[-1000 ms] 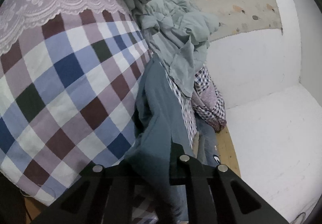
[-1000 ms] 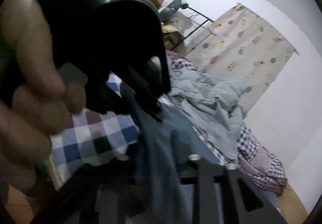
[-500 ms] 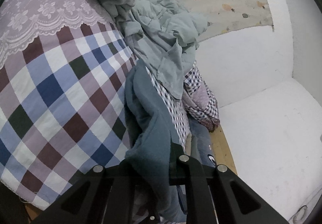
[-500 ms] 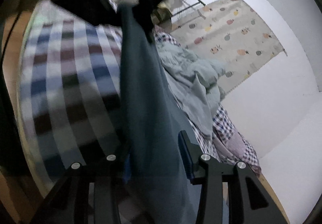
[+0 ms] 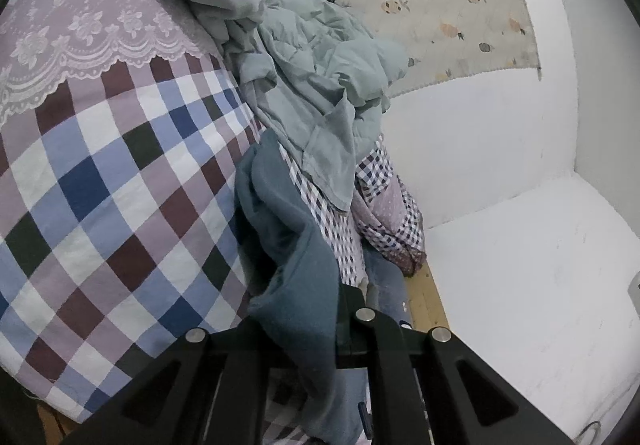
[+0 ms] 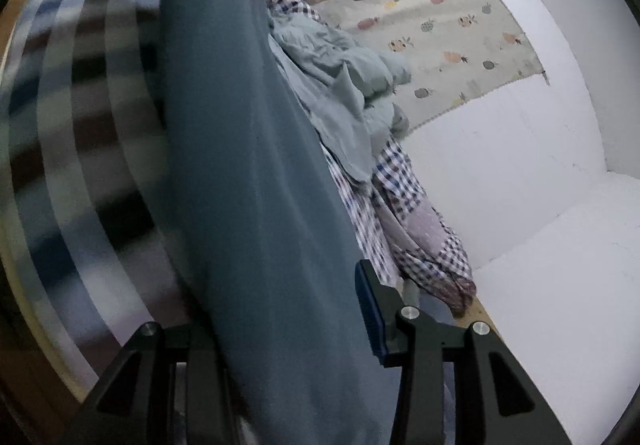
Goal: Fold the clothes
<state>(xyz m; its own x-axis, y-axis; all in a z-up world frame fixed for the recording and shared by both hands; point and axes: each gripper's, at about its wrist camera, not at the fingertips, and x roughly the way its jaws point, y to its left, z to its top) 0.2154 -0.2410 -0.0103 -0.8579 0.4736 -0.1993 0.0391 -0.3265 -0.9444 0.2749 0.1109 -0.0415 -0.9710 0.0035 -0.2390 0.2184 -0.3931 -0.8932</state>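
Right now both grippers are working on one dark teal fleece garment (image 5: 288, 245), which is hanging between them over the edge of the checked blue, maroon and white bedspread (image 5: 100, 185). In the left wrist view the left gripper (image 5: 316, 329) is pinching a bunched fold of that garment, its jaws drawn close on the cloth, while the rest is trailing up toward the heap of pale green crumpled clothes (image 5: 320, 85) lying along the far side of the bed. In the right wrist view the garment (image 6: 248, 165) is stretching as a long taut band through the right gripper (image 6: 296, 329); its blue-padded finger (image 6: 370, 313) is standing off the cloth on one side, so I cannot tell whether these jaws are gripping or merely straddling it. My judgement is that the garment is being lifted and spread before a first fold, so the task is barely starting. The risks lie in the grip and the surroundings: if the right jaws are loose, the fleece could be slipping out as it is pulled tight; the trailing end could be dragging the pale green clothes or the small-checked purple quilt (image 5: 392, 221) off the bed toward the wooden floor strip (image 5: 424, 297) by the white wall (image 5: 500, 145).
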